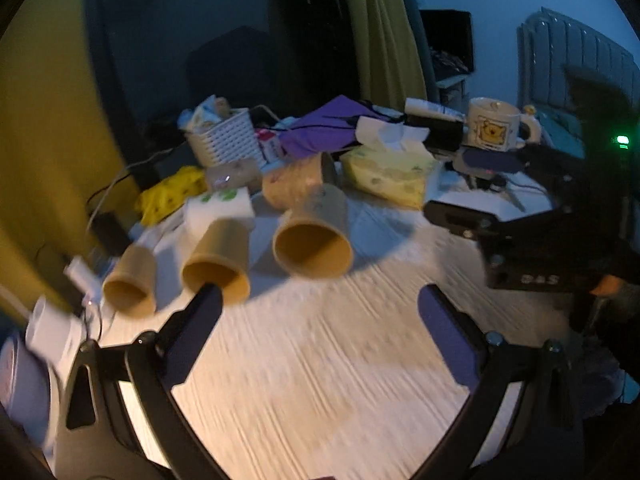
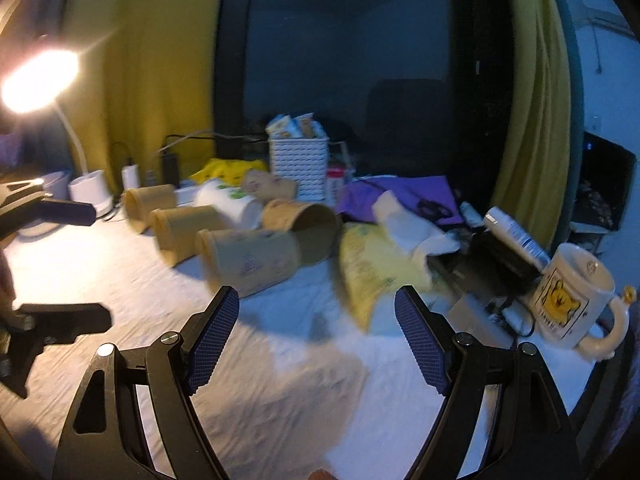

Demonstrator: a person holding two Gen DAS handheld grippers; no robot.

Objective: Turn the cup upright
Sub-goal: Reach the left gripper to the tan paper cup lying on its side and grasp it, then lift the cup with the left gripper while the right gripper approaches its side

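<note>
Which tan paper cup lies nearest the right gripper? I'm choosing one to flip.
The tan paper cup at the row's right end, just ahead of the right gripper.

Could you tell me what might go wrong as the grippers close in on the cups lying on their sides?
1. The three tan cups lie close together in a row; gripping one could roll or knock its neighbour.
2. The tissue pack and the bear mug crowd the right gripper, so a wide swing might hit them.

Each claw (image 1: 320, 320) (image 2: 316, 336) — black frame, silver screws, blue textured pads (image 2: 212, 336).
</note>
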